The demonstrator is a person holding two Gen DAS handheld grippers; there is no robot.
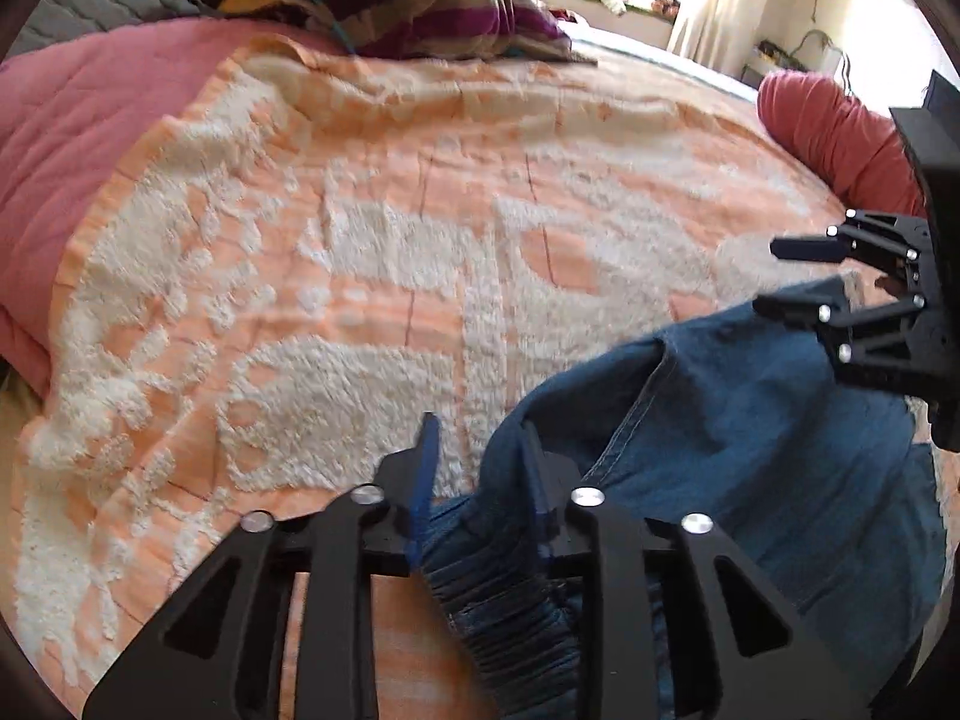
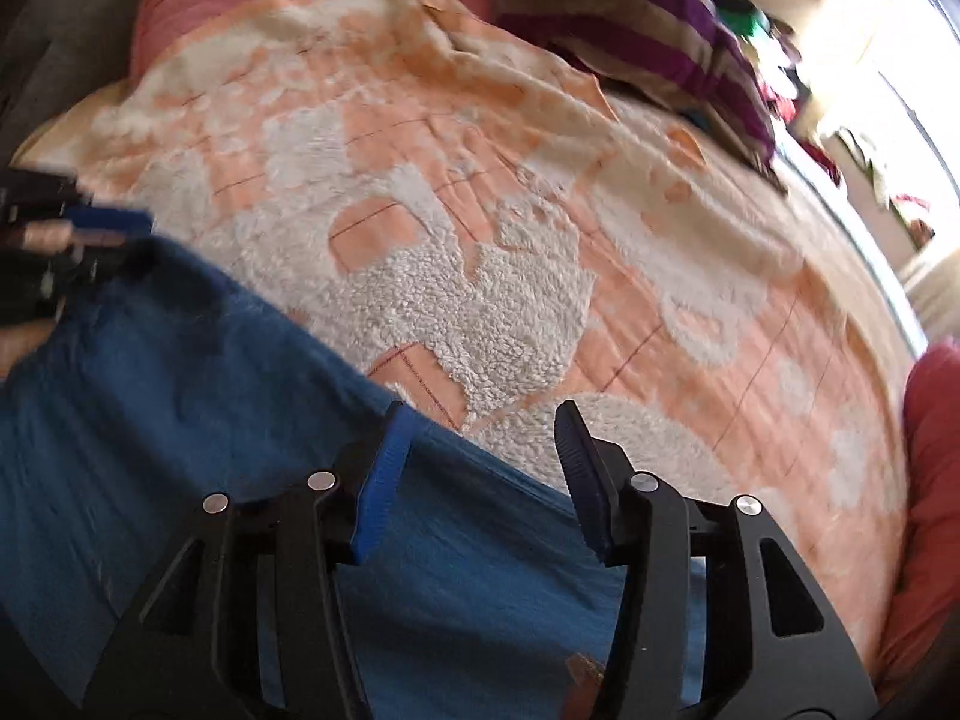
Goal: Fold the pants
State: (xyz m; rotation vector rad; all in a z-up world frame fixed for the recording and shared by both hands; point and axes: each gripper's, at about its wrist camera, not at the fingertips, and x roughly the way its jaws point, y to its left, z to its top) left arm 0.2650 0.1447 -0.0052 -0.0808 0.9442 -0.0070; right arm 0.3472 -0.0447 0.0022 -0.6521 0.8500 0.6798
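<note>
Blue denim pants [image 1: 738, 438] lie on an orange and white blanket [image 1: 372, 252] on a bed. My left gripper [image 1: 480, 450] is open, its fingers standing either side of the pants' gathered waistband edge [image 1: 504, 612]. My right gripper [image 2: 486, 438] is open over the pants [image 2: 180, 396], fabric lying under its fingers. The right gripper shows open at the right in the left wrist view [image 1: 780, 276]. The left gripper shows blurred at the left edge of the right wrist view [image 2: 90, 240].
A pink quilt [image 1: 78, 138] lies at the left under the blanket. A purple striped pillow [image 1: 432, 0] sits at the far end. A red bolster [image 1: 840, 132] lies at the right. A bright window with curtains stands behind.
</note>
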